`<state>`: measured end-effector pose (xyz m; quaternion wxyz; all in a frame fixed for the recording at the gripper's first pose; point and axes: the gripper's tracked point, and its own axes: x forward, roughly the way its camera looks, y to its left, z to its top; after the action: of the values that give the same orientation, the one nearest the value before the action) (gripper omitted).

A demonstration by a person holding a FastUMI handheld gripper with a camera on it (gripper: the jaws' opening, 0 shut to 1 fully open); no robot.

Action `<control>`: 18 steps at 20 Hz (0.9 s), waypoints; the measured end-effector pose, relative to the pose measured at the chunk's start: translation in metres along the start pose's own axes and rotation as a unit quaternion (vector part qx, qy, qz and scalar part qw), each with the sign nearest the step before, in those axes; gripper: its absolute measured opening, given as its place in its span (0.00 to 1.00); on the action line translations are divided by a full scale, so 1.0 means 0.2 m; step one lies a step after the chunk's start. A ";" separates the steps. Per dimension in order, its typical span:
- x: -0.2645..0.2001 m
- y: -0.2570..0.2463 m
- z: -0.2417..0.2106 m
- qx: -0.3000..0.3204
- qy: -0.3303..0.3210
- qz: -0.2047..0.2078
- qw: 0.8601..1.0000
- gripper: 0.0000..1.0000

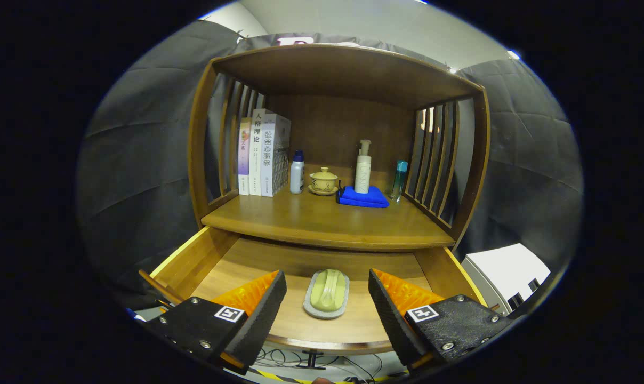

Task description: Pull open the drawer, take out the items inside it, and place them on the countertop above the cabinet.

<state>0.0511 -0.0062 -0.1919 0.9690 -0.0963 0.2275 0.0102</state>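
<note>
One item lies in the pulled-open drawer (204, 261): a pale green soap bar in its grey dish (327, 294), resting on the drawer floor near the front edge. Seen from the gripper view, the gripper (327, 298) is spread wide, its fingers (263, 312) flanking the dish without touching it. Above, the countertop (322, 221) carries books (263, 154), a small bottle (297, 172), a lidded cup (323, 181), a pump bottle (362, 168) on a blue cloth (362, 197) and a slim teal bottle (399, 180). To do the pickup well, the fingers probably need to drop lower, stay centred across the dish's narrow width, then close on its rim so the soap rides along level; bare wood in front of the cup looks the safest landing spot.
</note>
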 end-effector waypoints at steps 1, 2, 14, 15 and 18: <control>0.04 -0.02 -0.02 0.006 0.021 -0.008 1.000 0.95; 0.08 -0.03 -0.04 0.011 0.038 -0.010 0.999 0.95; 0.45 -0.09 -0.43 0.063 0.232 -0.047 0.969 0.94; 0.46 -0.10 -0.45 0.048 0.247 -0.049 0.967 0.94; 0.52 -0.11 -0.52 0.032 0.277 -0.052 0.959 0.93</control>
<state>0.0989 -0.0497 -0.3259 0.8699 -0.0755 0.4816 -0.0744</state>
